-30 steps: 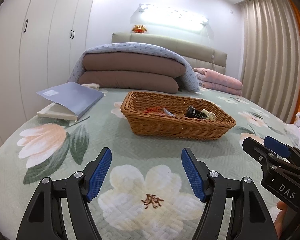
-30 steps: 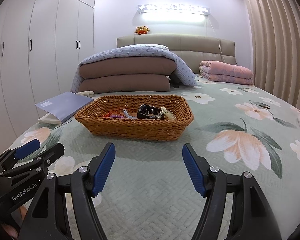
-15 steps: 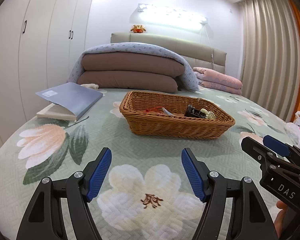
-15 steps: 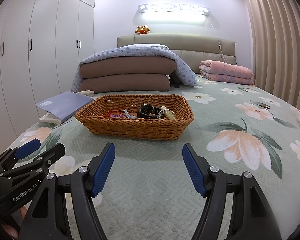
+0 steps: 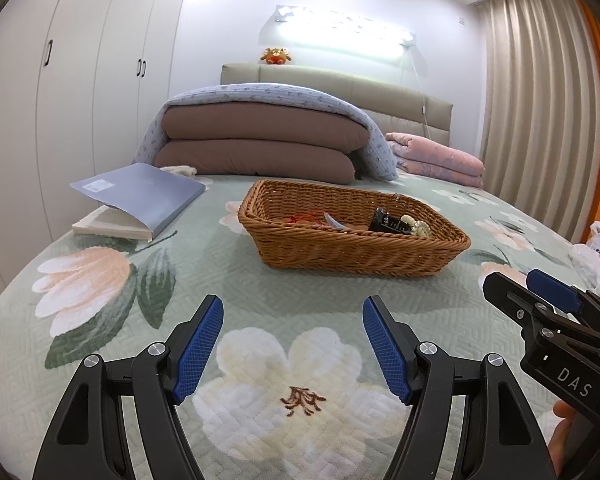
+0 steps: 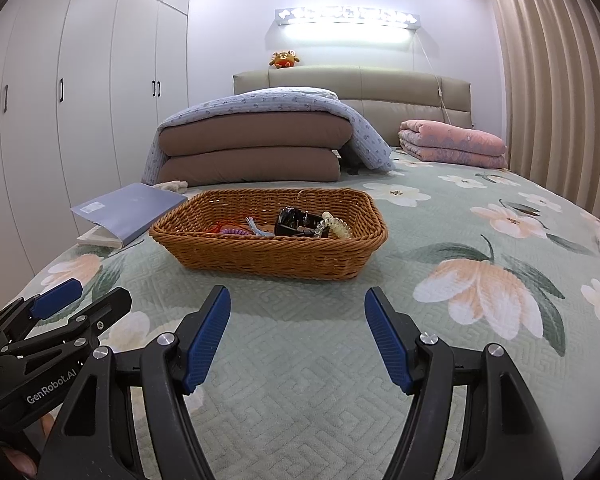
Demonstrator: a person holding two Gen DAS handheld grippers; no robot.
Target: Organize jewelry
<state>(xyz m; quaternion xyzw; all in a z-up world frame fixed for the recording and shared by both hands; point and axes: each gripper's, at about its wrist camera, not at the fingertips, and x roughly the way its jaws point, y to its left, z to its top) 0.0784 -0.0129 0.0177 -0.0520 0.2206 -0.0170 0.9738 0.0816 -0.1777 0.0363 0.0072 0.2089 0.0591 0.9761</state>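
the wicker basket [image 6: 268, 236] sits on the bed [image 6: 420, 340] ahead of both sets of fingers, well apart from them. its near wall hides most of the jewelry [image 6: 312, 224]: only a dark piece, a pale beaded coil and red and purple bits peek over the rim, too small to name. nothing has shifted since the earlier frames. the left gripper [image 5: 292, 344] and right gripper [image 6: 298, 336] hover side by side, tilted slightly down at the quilt, fingers spread and released, nothing between them. a fingertip shows at each frame's bottom corner.
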